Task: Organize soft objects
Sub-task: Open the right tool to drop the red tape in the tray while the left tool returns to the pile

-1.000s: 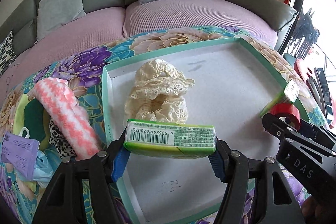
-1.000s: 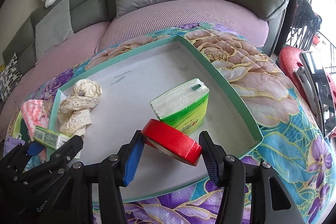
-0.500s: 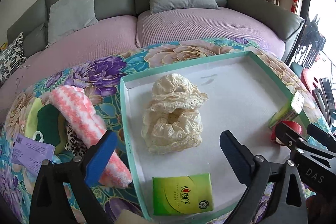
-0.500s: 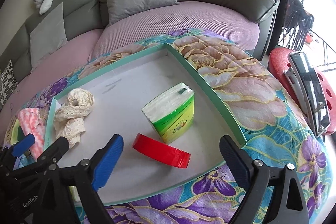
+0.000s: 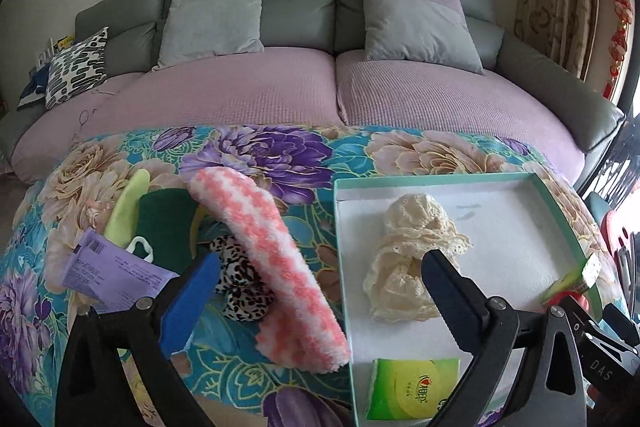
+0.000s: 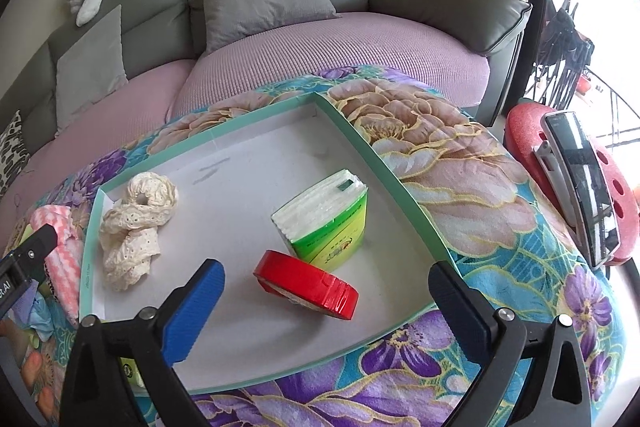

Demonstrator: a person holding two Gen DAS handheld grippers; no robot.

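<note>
Both claws have let go since a second ago: the green tissue pack (image 5: 414,393) now lies flat in the tray's (image 5: 558,199) near corner, and the red tape roll (image 6: 306,285) rests beside the upright tissue pack (image 6: 326,219). Left claw (image 5: 318,297) hangs spread wide and empty; right claw (image 6: 326,301) is still widening, nothing between its pads. Cream lace (image 5: 412,259) lies inside the tray. Outside on the floral cloth (image 5: 260,155), the pink striped towel (image 5: 276,259) leans against the tray's left wall, over leopard fabric (image 5: 240,283).
</note>
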